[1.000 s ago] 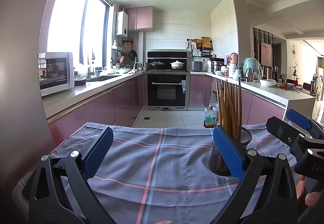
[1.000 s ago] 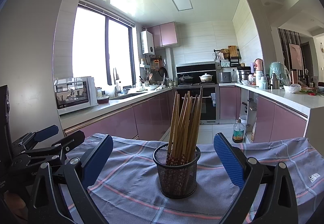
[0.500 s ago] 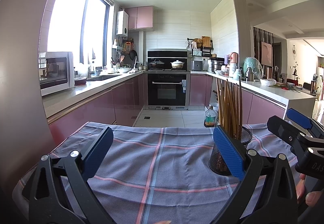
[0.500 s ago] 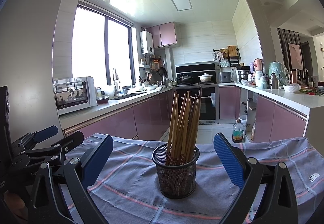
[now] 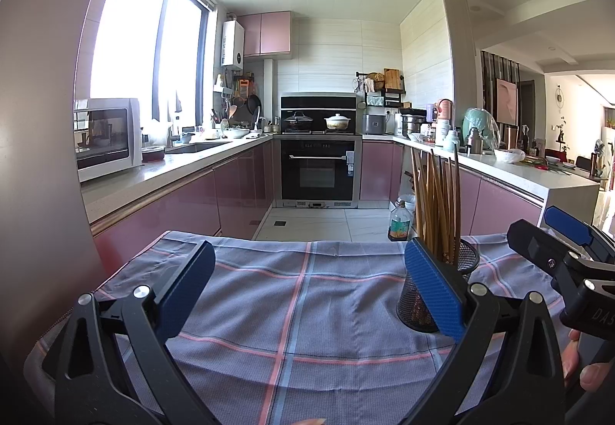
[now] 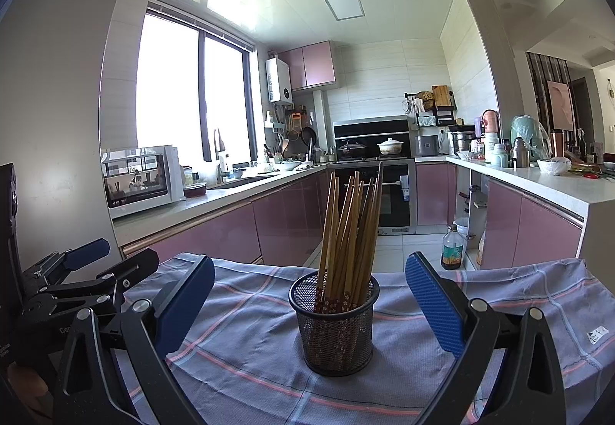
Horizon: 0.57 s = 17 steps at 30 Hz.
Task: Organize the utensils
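Two grippers hang spread and empty over a checked cloth (image 6: pixel 499 294) in a home kitchen: the right gripper (image 6: pixel 309 304) faces a mesh cup (image 6: pixel 334 325) packed with wooden chopsticks (image 6: pixel 351 229), the left gripper (image 5: pixel 307 296) sits off to its side, with the same cup just past its right finger. The sticks lean loosely (none held), so a sideways nudge or a pull on one tall stick could tip the light cup and scatter the bundle.
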{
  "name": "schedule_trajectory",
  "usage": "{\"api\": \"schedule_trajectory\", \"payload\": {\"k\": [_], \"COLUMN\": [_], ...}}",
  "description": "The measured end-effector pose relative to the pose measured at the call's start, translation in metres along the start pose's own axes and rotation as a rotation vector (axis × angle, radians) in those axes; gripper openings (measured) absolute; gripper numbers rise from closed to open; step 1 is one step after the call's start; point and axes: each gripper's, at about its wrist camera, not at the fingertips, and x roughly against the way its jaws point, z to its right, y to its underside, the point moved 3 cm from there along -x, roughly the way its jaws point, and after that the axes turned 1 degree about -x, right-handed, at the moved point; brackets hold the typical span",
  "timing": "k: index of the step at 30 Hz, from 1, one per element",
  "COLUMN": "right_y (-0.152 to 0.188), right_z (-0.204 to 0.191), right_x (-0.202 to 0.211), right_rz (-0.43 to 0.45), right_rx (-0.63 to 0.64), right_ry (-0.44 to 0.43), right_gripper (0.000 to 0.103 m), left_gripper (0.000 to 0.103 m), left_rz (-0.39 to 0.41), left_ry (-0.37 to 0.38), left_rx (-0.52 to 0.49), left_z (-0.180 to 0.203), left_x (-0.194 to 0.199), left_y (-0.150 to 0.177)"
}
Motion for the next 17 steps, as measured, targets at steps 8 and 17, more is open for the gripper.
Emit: {"api": "schedule_trajectory", "payload": {"k": [8, 17], "right_y": [0.001, 0.018], "right_z": [0.0, 0.037], "right_x": [-0.001, -0.016], "right_rz": [-0.004, -0.159], "right_rx": [0.002, 0.021], "right_ry": [-0.001, 0.127], "right_gripper": [0.096, 0.096], "left_gripper": [0.097, 0.097], "left_rz": [0.005, -0.17], "left_ry": [-0.012, -0.028], "left_rx": [-0.012, -0.015], "left_z": [0.001, -0.013], "left_x": [0.001, -0.03], "left_y": [0.005, 0.025]}}
